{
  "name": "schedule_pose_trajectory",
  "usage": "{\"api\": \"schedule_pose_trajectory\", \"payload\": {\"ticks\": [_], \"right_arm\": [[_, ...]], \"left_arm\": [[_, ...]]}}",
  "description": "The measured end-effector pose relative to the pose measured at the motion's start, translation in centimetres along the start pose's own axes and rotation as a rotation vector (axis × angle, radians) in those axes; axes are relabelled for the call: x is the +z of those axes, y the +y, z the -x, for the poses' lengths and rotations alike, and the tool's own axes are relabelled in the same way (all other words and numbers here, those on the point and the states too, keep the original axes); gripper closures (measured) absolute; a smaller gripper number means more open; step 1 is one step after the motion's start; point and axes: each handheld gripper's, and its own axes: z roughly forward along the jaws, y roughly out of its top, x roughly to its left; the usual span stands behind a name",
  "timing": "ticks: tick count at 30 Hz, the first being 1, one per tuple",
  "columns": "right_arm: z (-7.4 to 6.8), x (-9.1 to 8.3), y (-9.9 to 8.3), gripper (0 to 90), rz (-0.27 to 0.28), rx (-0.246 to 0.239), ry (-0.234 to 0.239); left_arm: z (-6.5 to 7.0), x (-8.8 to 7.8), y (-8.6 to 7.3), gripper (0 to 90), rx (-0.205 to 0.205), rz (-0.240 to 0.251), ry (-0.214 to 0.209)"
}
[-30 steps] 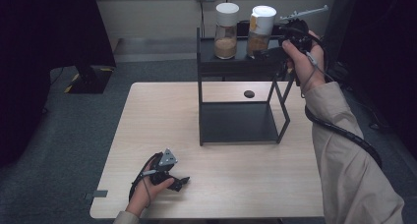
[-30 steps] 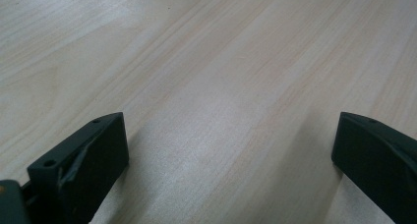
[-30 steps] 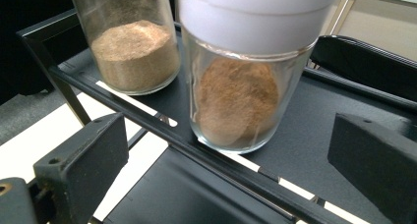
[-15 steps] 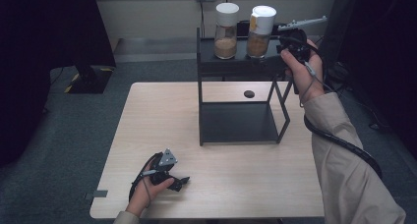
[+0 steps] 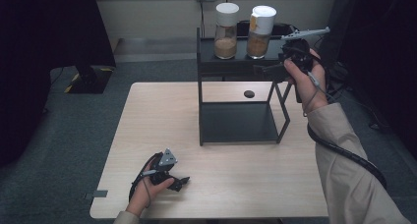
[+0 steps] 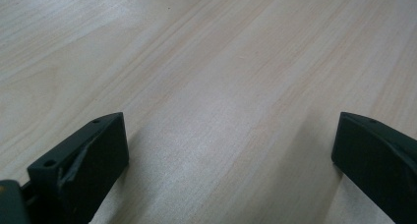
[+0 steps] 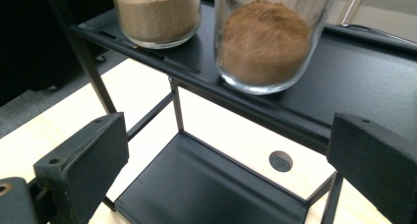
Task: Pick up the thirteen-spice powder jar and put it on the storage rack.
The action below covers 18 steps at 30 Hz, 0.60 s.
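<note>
1. Jar [image 7: 270,42] with the dark brown powder is the one our right claw [image 7: 231,165] faces; it stands on the top shelf of the black rack [image 5: 236,67], just beside a second jar [image 5: 226,25] of paler powder, the two close but apart.
2. We hold the right claw wide, its jaws spread well past the jar's width and empty, low in front of the shelf edge and not touching the glass.
3. We rest the left claw [image 6: 221,175] on the tabletop [image 5: 162,111] near the front edge, also wide and empty, well apart from the rack.
4. We judge the jar stiff, smooth and breakable: clear glass, likely slick under the pads, with some weight low down from the powder.
5. We would take it around the round body, above the powder line or mid-height, jaws level and square to the wall, not by the white lid [image 5: 263,12].
6. We watch the neighbour jar: a jaw sliding between them could knock it.
7. A small dark disc [image 5: 249,94] lies on the tabletop behind the rack.
</note>
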Motion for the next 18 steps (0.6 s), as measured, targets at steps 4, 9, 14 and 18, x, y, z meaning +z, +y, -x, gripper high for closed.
{"api": "schedule_pose_trajectory", "payload": {"ticks": [4,9,14,18], "right_arm": [[-0.1,0.1,-0.5,1.1,-0.003,0.000,0.009],[-0.4,0.3,-1.1,1.1,-0.004,-0.004,0.020],[-0.7,0.4,-1.5,1.1,-0.004,-0.005,0.026],[-0.8,0.5,-1.8,1.1,-0.007,-0.005,0.033]], "left_arm": [[0.0,0.0,0.0,0.0,0.000,0.000,0.000],[0.0,0.0,0.0,0.0,0.000,0.000,0.000],[0.0,0.0,0.0,0.0,0.000,0.000,0.000],[0.0,0.0,0.0,0.0,0.000,0.000,0.000]]}}
